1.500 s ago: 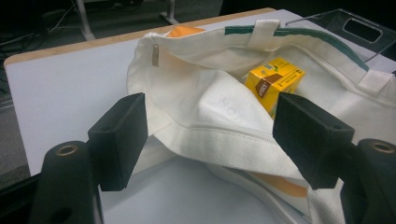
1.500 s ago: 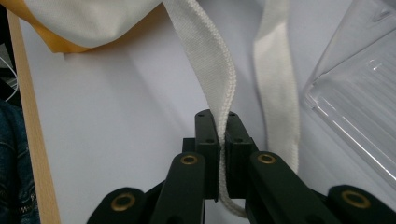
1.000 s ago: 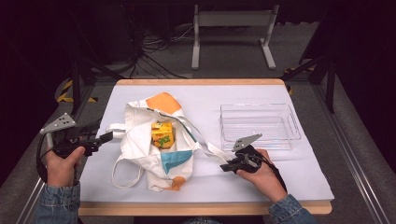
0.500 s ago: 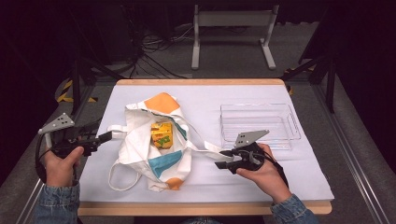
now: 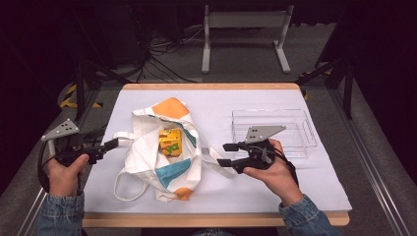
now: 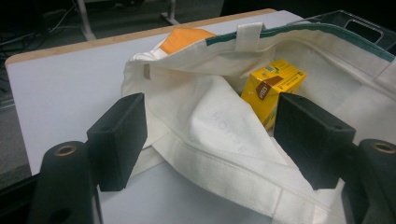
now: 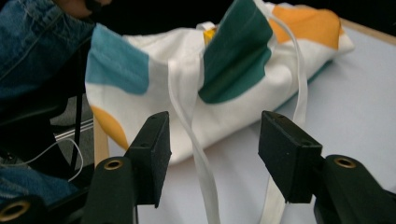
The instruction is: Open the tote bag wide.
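Observation:
A white tote bag (image 5: pixel 147 157) with orange, teal and blue patches lies open on the table's left half. A yellow drink carton (image 5: pixel 169 141) sits inside it, and its brown label shows on the carton (image 6: pixel 273 84) in the left gripper view. My left gripper (image 5: pixel 111 144) is at the bag's left side, jaws open, with the bag's rim (image 6: pixel 210 140) between them and unpressed. My right gripper (image 5: pixel 224 154) hovers right of the bag. Its jaws have just been opening, and the bag's white strap (image 7: pixel 201 172) hangs loose between the pads (image 7: pixel 152 154).
A clear plastic tray (image 5: pixel 307 130) stands on the table behind the right gripper. The white table cover (image 5: pixel 305 182) ends in a wooden front edge (image 5: pixel 196 220). A metal stand and cables are on the dark floor beyond.
The right gripper opened, let go of the strap and rose, shifting a little toward the bag. The bag's right side settled. The left gripper stayed put.

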`<action>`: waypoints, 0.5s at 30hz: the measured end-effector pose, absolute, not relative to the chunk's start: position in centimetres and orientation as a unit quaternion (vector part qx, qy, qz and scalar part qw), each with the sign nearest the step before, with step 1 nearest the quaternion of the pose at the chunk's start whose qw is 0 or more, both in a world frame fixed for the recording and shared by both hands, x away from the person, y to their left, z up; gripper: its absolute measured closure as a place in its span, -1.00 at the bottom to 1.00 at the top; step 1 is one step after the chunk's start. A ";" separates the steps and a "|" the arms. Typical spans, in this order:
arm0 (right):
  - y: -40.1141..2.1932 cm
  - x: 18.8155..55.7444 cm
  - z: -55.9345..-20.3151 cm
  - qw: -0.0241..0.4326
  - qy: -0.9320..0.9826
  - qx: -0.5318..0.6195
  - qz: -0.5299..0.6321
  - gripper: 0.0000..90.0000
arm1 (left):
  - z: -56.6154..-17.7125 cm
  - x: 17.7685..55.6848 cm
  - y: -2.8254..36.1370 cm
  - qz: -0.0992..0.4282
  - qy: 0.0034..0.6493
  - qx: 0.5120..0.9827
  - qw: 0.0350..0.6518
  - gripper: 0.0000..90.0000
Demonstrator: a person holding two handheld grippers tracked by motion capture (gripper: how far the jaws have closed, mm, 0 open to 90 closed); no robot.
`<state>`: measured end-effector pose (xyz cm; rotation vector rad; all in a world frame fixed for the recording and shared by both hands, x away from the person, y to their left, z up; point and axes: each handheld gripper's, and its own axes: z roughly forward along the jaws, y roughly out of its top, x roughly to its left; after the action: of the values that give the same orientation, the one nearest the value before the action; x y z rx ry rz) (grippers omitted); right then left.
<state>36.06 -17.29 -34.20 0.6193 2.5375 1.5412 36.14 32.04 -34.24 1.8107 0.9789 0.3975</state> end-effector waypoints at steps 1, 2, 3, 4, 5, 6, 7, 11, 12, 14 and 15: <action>-17.0 36.2 -33.9 0.056 0.834 0.201 0.511 -0.03 | -34.3 36.1 32.0 0.163 0.405 0.749 0.499 -0.41; -16.6 36.4 -33.6 0.058 0.833 0.198 0.514 -0.03 | -34.3 36.1 32.0 0.162 0.405 0.750 0.497 -0.41; -16.3 36.5 -33.3 0.061 0.831 0.195 0.517 -0.03 | -34.3 36.1 32.0 0.163 0.405 0.750 0.497 -0.41; -15.9 36.6 -33.0 0.062 0.830 0.192 0.520 -0.04 | -34.3 36.1 32.0 0.164 0.403 0.751 0.497 -0.41; -15.4 36.8 -32.6 0.065 0.830 0.187 0.522 -0.04 | -34.3 36.1 32.0 0.164 0.403 0.751 0.497 -0.41; -15.1 37.0 -32.4 0.066 0.829 0.185 0.523 -0.04 | -34.3 36.1 32.0 0.163 0.404 0.751 0.497 -0.41; -14.6 37.2 -32.2 0.068 0.830 0.181 0.524 -0.04 | -34.3 36.1 32.0 0.163 0.403 0.750 0.498 -0.41; -13.4 37.7 -31.7 0.073 0.828 0.174 0.528 -0.03 | -34.3 36.0 31.9 0.168 0.397 0.753 0.497 -0.34; -13.1 37.9 -31.6 0.074 0.828 0.172 0.529 -0.03 | -34.3 36.0 31.9 0.169 0.395 0.756 0.494 -0.33; -12.6 38.2 -31.5 0.076 0.827 0.172 0.530 -0.03 | -34.4 35.9 31.8 0.170 0.391 0.758 0.493 -0.31; -12.2 38.5 -31.5 0.076 0.826 0.172 0.531 -0.03 | -34.4 35.9 31.8 0.171 0.392 0.757 0.494 -0.30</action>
<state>38.52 -12.24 -31.50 0.5145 2.4770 1.5925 35.87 31.76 -34.41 1.8357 0.9495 0.4141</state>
